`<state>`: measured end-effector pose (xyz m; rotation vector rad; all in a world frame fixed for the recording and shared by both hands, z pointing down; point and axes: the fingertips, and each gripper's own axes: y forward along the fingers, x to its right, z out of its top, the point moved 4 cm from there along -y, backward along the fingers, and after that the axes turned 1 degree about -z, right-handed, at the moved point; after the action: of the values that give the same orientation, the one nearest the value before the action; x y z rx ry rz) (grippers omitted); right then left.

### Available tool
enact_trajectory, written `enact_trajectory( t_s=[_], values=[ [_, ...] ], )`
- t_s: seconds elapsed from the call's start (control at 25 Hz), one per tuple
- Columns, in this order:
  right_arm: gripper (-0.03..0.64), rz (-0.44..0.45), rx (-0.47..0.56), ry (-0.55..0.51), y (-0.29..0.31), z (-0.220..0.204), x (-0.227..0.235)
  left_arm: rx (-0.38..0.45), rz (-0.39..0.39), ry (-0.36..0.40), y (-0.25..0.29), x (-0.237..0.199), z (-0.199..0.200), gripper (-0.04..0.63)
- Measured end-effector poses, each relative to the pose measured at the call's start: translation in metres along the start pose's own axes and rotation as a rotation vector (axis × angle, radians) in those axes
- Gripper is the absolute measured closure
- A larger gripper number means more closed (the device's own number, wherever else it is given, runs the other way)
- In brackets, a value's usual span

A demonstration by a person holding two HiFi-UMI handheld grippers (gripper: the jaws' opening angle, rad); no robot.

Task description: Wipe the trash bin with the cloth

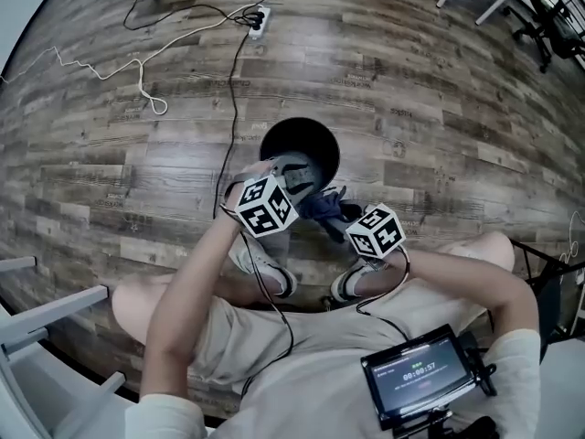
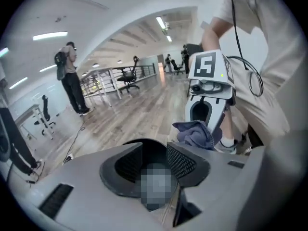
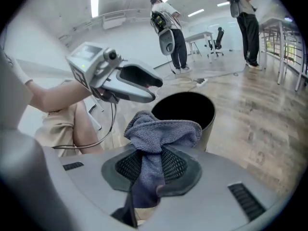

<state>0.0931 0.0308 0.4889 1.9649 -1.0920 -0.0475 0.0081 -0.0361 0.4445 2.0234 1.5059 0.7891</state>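
The trash bin [image 1: 322, 144] stands on the floor [image 1: 439, 108], just ahead of the person's shoes [image 1: 267, 268]. The left gripper [image 1: 297, 174] hangs over its near rim. Just to the right, the right gripper [image 1: 340, 216] has the cloth [image 1: 318, 206] in its jaws. A power strip [image 1: 259, 21] lies well beyond the bin.

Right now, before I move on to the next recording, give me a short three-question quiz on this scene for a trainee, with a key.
1. True or false: the left gripper holds the blue-grey cloth.
2. Which gripper's jaws are clamped on the cloth? A) left B) right C) neither
3. Short answer: is the black trash bin upright or tipped over?

Key
1. False: its jaws stand apart with nothing between them.
2. B: the right gripper pinches the cloth, which bunches up above its jaws.
3. Upright, with its open mouth facing up.
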Motion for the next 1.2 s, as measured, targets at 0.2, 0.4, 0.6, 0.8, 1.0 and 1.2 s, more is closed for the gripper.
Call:
enact_trajectory(
  t_s=[0.2,0.4,0.6,0.8,1.0,1.2],
  values=[
    [0.528,-0.072,0.193,-0.055,-0.061,0.070,0.010,0.144,0.187,-0.139,-0.050,-0.041,0.034,0.428],
    [0.528,-0.150,0.376,-0.122,-0.100,0.134,0.021,0.289,0.307,-0.202,-0.094,-0.075,0.077,0.428],
    [0.528,-0.201,0.501,-0.227,-0.127,0.181,0.020,0.385,0.336,-0.395,-0.129,-0.092,0.116,0.430],
    [0.528,-0.223,0.597,-0.265,-0.137,0.197,0.016,0.431,0.380,-0.587,-0.150,-0.092,0.115,0.430],
    [0.528,-0.313,0.620,-0.408,-0.131,0.191,0.023,0.552,0.337,-0.806,-0.139,-0.088,0.106,0.430],
    [0.528,-0.359,0.631,-0.414,-0.126,0.182,0.048,0.425,0.399,-0.642,-0.097,-0.084,0.076,0.430]
  ],
)
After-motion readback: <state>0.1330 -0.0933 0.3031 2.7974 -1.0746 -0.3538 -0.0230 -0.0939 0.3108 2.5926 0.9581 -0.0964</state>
